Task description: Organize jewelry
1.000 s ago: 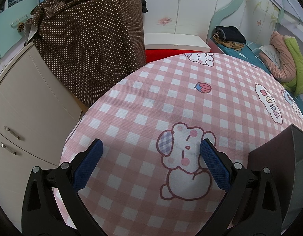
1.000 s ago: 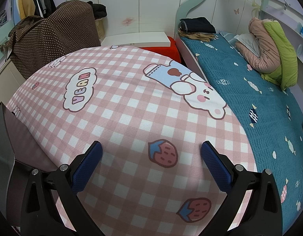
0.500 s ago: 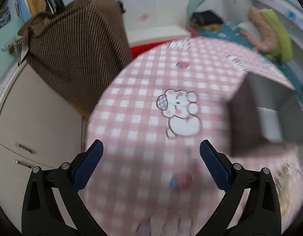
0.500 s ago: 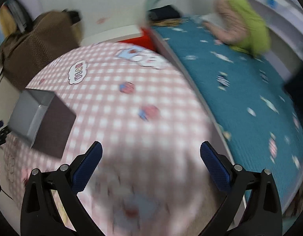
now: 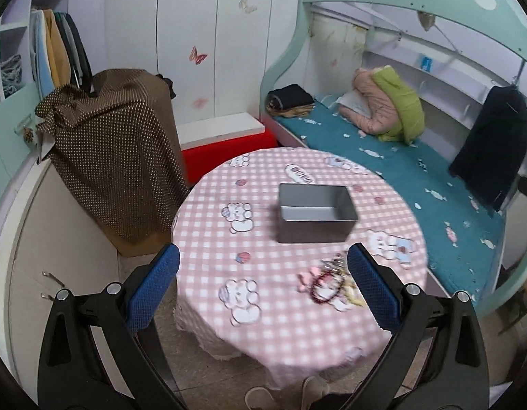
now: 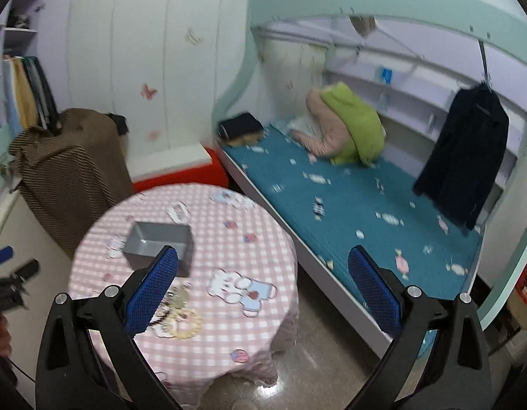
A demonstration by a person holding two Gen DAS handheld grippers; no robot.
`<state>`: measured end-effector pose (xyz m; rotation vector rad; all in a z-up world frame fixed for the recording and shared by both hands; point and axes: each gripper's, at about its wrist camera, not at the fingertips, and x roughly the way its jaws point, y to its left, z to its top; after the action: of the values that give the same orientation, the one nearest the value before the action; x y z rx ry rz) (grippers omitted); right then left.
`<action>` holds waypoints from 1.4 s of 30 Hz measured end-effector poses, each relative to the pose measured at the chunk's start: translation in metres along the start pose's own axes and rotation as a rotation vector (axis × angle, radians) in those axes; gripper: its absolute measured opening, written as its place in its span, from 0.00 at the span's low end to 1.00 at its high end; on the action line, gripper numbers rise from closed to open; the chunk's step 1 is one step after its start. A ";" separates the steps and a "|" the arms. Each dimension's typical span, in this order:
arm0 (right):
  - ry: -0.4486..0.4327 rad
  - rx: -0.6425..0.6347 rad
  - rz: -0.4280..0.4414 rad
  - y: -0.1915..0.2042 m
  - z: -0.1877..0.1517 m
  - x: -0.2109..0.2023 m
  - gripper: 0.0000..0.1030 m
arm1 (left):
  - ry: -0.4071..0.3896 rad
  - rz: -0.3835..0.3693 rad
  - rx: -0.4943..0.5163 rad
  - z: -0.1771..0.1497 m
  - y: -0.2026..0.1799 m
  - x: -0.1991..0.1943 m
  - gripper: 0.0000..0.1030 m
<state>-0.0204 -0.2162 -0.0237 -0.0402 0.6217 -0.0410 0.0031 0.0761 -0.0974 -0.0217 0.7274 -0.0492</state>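
Round table (image 5: 263, 273) | one grey box (image 5: 314, 213) | one jewelry pile (image 5: 328, 282) | two claws empty

A blurred jewelry heap (image 5: 328, 282), apparently beads and chains, lies near the empty grey box (image 5: 314, 212).

Both the left gripper (image 5: 263, 285) and the right gripper (image 6: 261, 285) have black angular arms, silver screws (round-headed) and blue textured pads (image 5: 153, 287).

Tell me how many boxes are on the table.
1: the grey box sits open near the middle of the round table, beyond the jewelry pile.
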 end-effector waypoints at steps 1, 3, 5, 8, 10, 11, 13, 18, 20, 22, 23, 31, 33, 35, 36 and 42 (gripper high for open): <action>-0.033 -0.013 0.003 0.002 0.005 -0.011 0.93 | -0.003 -0.003 -0.001 0.000 -0.004 -0.008 0.95; -0.096 -0.025 0.009 0.001 0.008 -0.027 0.93 | -0.029 0.009 -0.011 0.000 -0.010 -0.027 0.95; -0.144 -0.044 0.032 -0.001 0.013 -0.041 0.93 | -0.063 0.038 -0.038 0.002 -0.013 -0.048 0.95; -0.161 -0.073 0.072 -0.010 0.018 -0.052 0.93 | -0.096 0.072 -0.068 0.003 -0.017 -0.076 0.95; -0.190 -0.096 0.088 -0.018 0.017 -0.061 0.93 | -0.105 0.098 -0.066 0.002 -0.018 -0.093 0.95; -0.200 -0.101 0.092 -0.021 0.015 -0.064 0.93 | -0.111 0.123 -0.066 0.000 -0.019 -0.104 0.95; -0.206 -0.099 0.105 -0.030 0.013 -0.067 0.93 | -0.142 0.178 -0.078 -0.001 -0.018 -0.128 0.95; -0.169 -0.096 0.163 -0.043 0.011 -0.060 0.93 | -0.252 0.289 -0.073 0.007 -0.017 -0.193 0.95; -0.178 -0.103 0.172 -0.043 0.010 -0.062 0.93 | -0.271 0.298 -0.046 0.014 -0.023 -0.202 0.96; -0.176 -0.093 0.156 -0.041 0.010 -0.069 0.93 | -0.287 0.300 -0.029 0.024 -0.033 -0.204 0.96; -0.177 -0.079 0.154 -0.040 0.012 -0.072 0.93 | -0.299 0.286 -0.024 0.029 -0.040 -0.203 0.96; -0.258 -0.008 0.065 -0.023 0.027 -0.100 0.93 | -0.247 0.156 -0.010 0.060 -0.085 -0.152 0.96; -0.267 -0.013 0.041 -0.016 0.029 -0.104 0.93 | -0.242 0.149 0.000 0.063 -0.092 -0.146 0.96; -0.269 -0.015 0.036 -0.012 0.029 -0.103 0.93 | -0.238 0.133 0.011 0.062 -0.097 -0.141 0.96; -0.268 -0.009 0.031 -0.010 0.028 -0.103 0.93 | -0.231 0.125 0.017 0.062 -0.100 -0.137 0.96; -0.264 0.009 0.026 -0.002 0.024 -0.098 0.93 | -0.222 0.103 0.035 0.056 -0.102 -0.129 0.96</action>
<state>-0.0865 -0.2127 0.0527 -0.0278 0.3584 -0.0127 -0.0595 -0.0193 0.0339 0.0433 0.5048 0.0383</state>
